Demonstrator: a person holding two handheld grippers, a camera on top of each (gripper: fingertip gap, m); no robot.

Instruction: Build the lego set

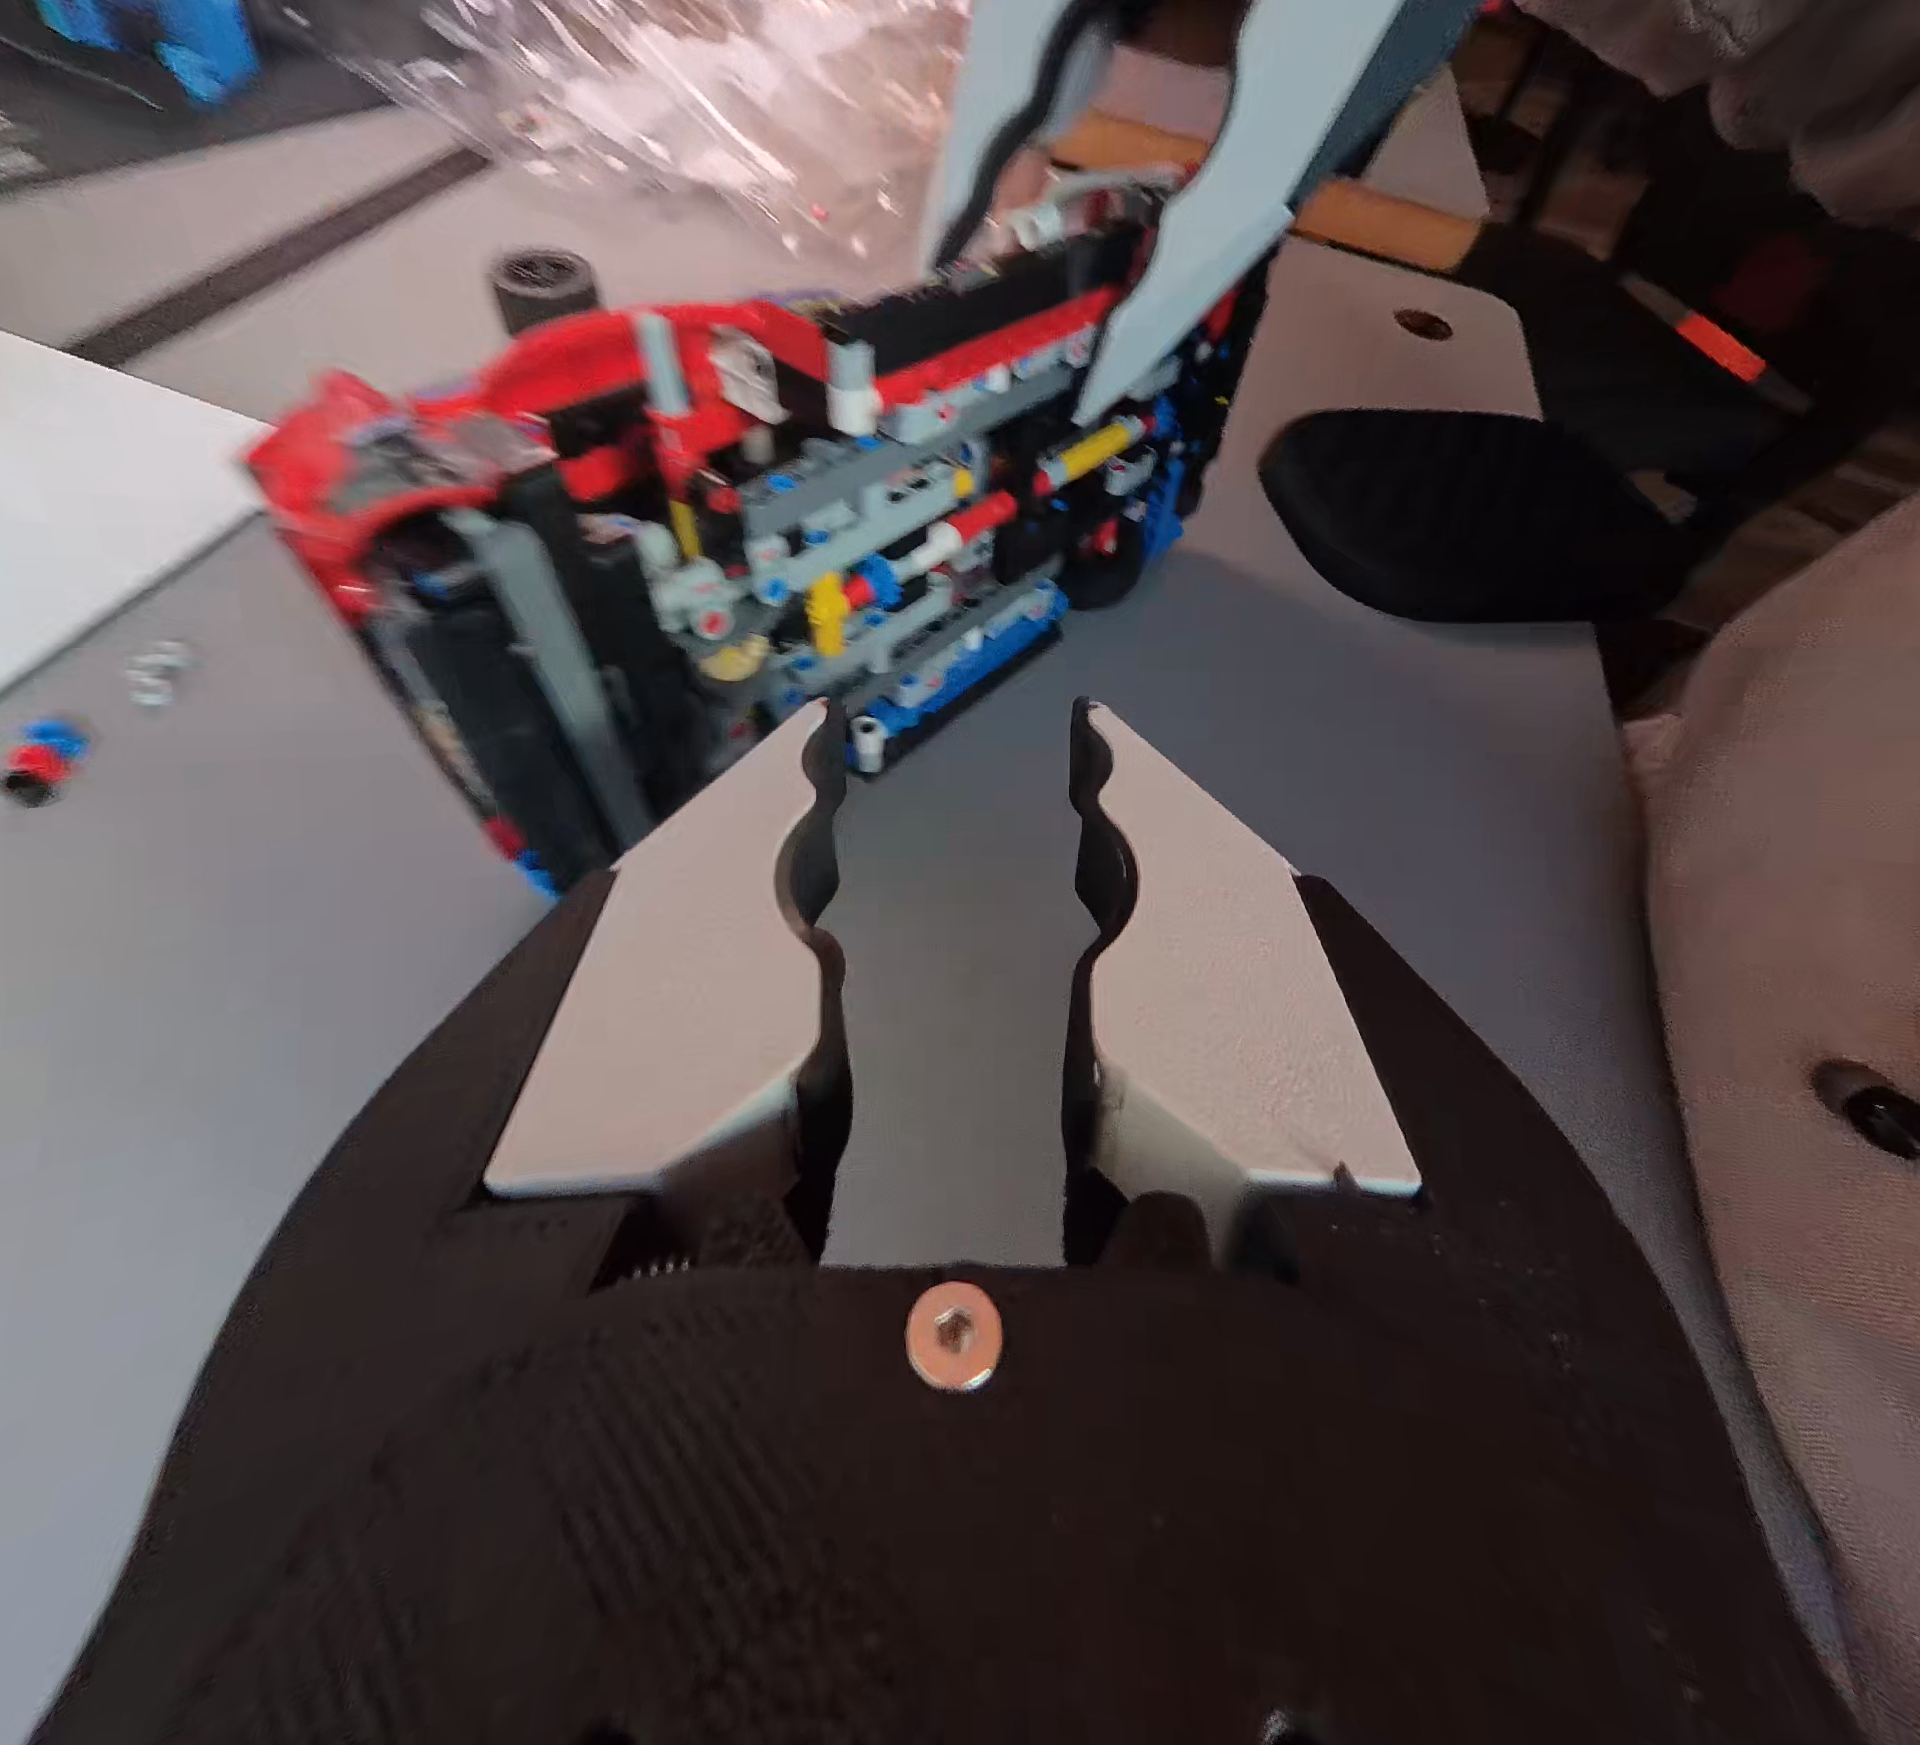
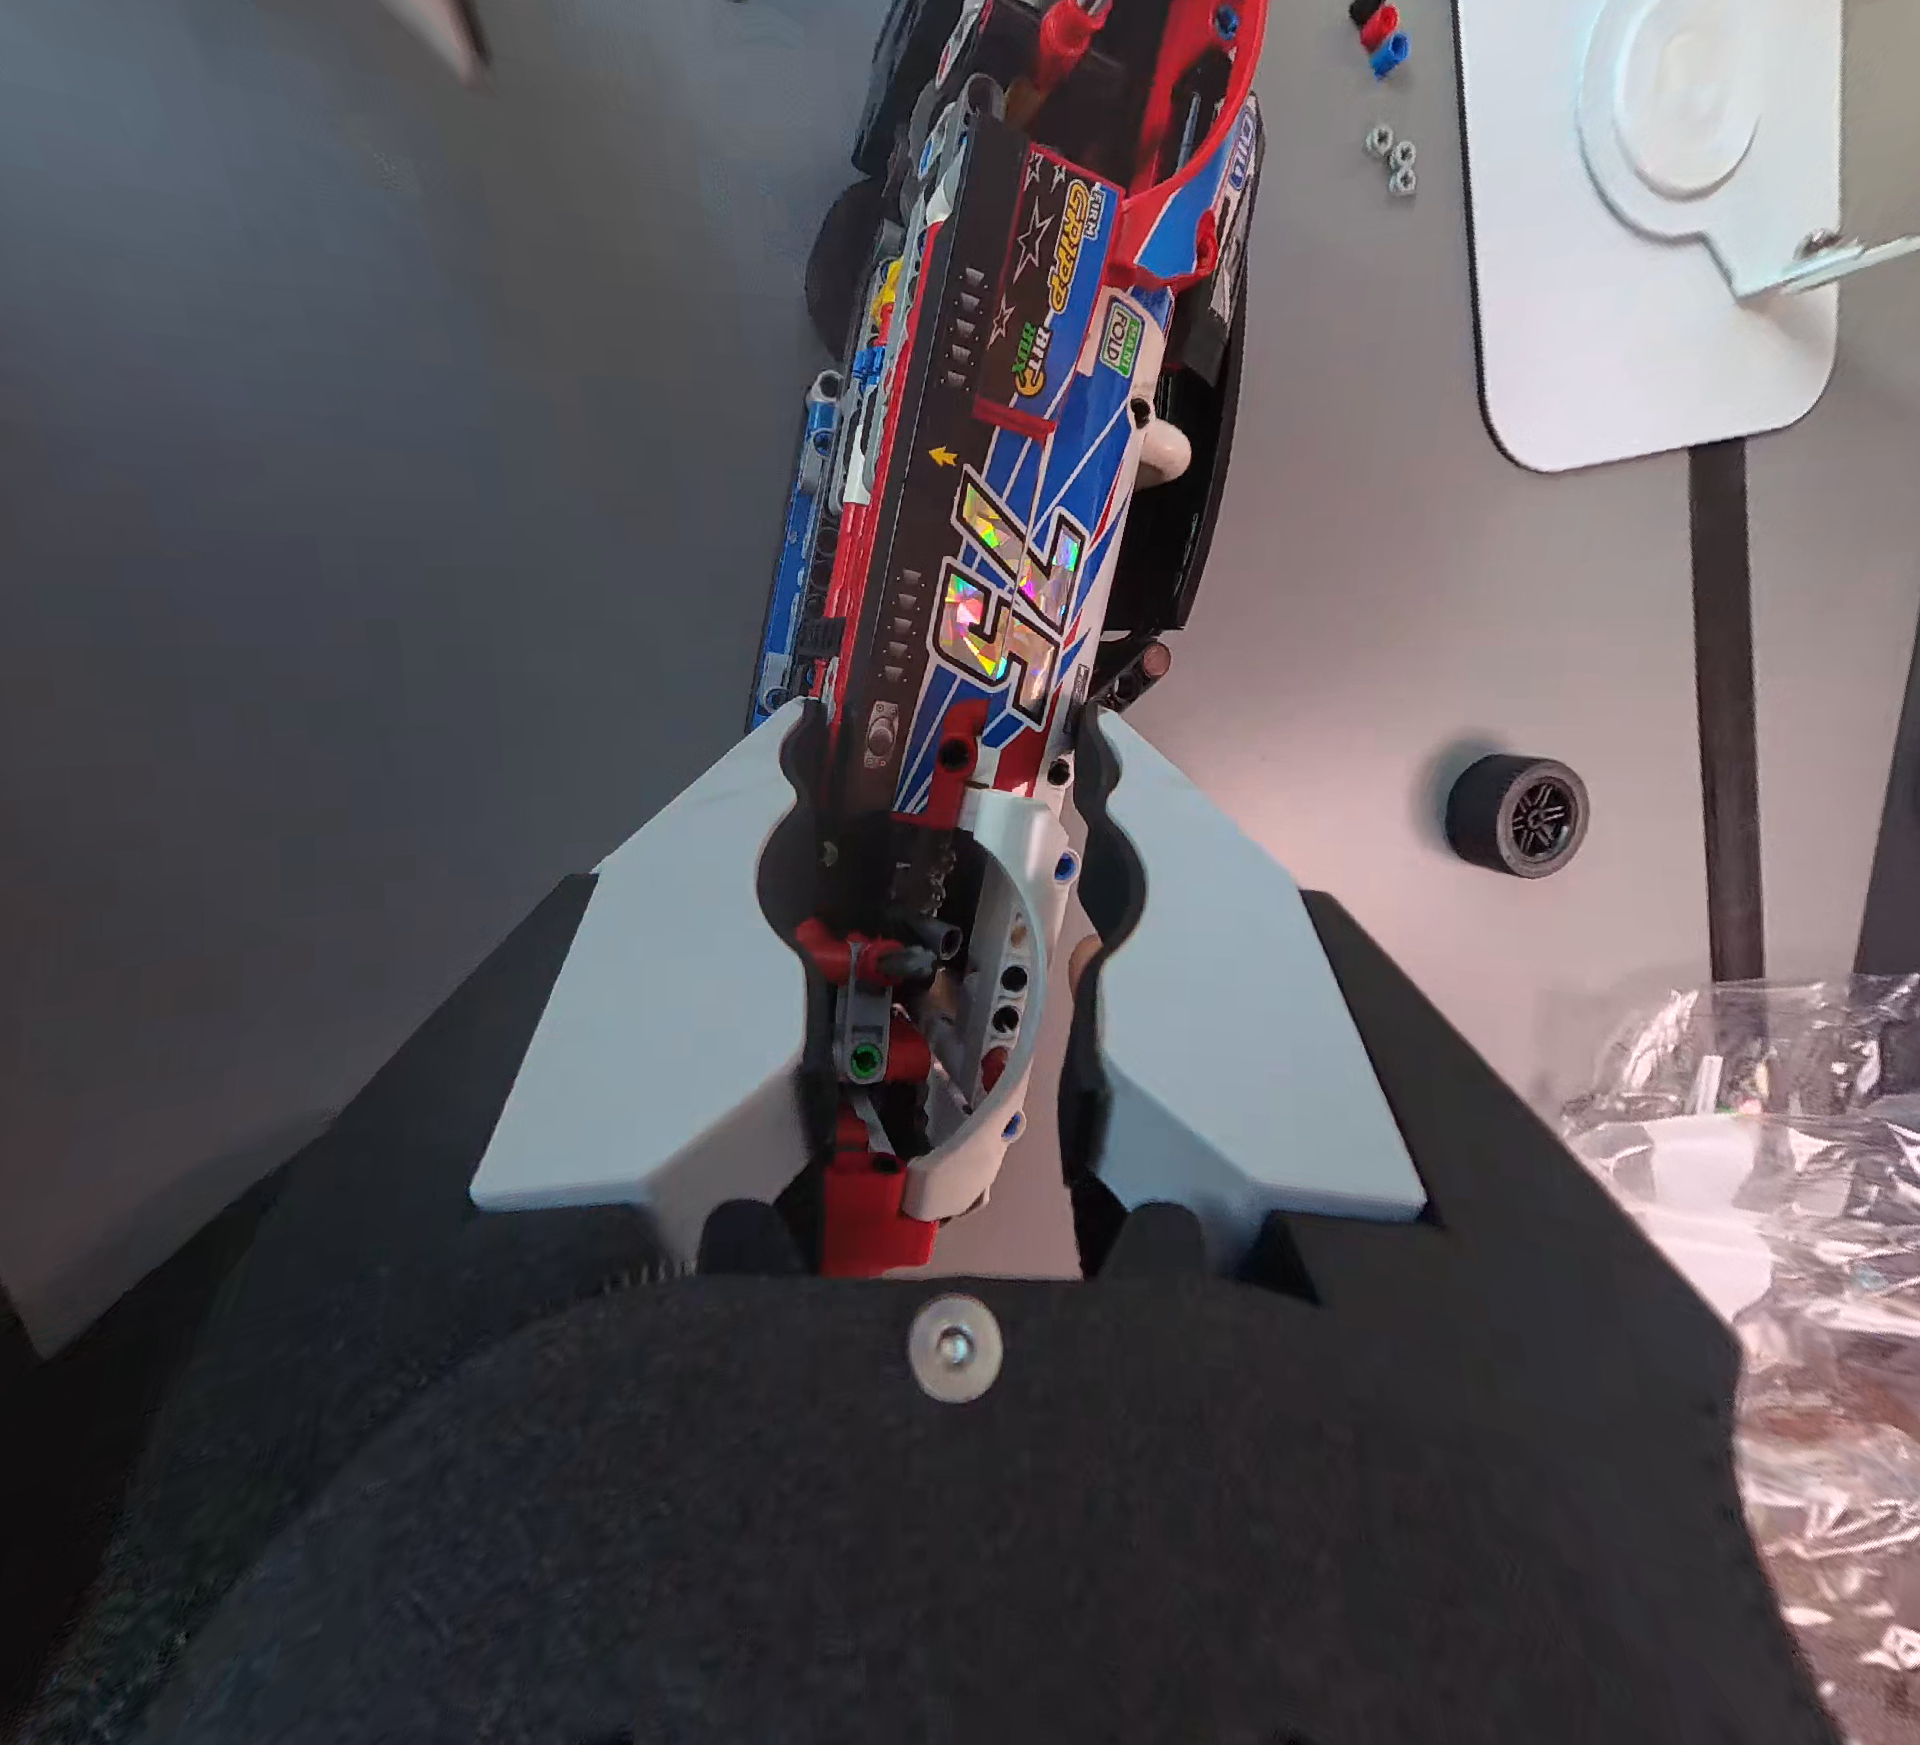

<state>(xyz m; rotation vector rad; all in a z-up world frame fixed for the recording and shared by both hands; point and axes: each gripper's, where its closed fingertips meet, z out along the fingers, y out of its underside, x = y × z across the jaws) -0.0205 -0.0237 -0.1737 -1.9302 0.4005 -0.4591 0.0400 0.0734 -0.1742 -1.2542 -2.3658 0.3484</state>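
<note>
Gripping studded plastic car (image 2: 997, 573), right claw (image 2: 940, 729)

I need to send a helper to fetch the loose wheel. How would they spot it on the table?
Start from the red, blue and black car model held on its side by the right tool. On the grey table beside it, between the white plate and the clear plastic bags, lies the wheel. It is a lone black tyre with a dark spoked rim, far bigger than the tiny pins nearby.

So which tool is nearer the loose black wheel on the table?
Right, as far as the views show. The right tool, shut on the lego car, has the wheel just beside it. The left tool sits open, with the wheel beyond the car.
</note>
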